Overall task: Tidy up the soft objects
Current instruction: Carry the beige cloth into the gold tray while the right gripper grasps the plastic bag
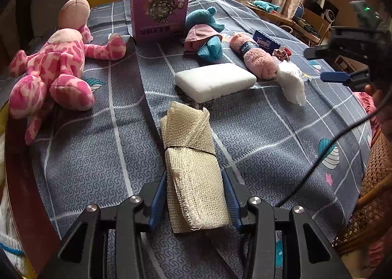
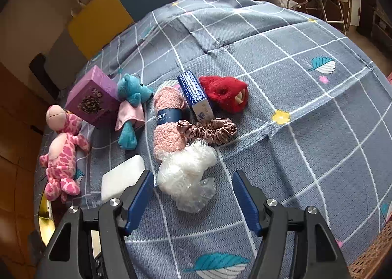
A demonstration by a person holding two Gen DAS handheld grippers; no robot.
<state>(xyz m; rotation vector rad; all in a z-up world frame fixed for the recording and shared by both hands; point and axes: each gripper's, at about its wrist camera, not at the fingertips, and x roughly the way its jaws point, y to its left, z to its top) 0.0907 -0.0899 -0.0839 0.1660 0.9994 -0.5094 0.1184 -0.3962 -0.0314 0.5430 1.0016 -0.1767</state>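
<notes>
Left tongs [image 1: 194, 195] pinch the folded mesh cloth [image 1: 193, 168] by its near end above the bed [image 1: 257, 132]; light and floppy, it should be gripped mid-bundle. Right tongs [image 2: 193, 195] hang spread before the crinkly plastic wad [image 2: 188, 171], with the white foam block [image 2: 122, 176] just beyond.

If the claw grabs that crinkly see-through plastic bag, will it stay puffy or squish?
The plastic bag would probably squish: it is thin, crumpled film. It looks very light, so a push may just slide it along the bedsheet. Its glossy surface might slip between the right claw's open jaws.
</notes>
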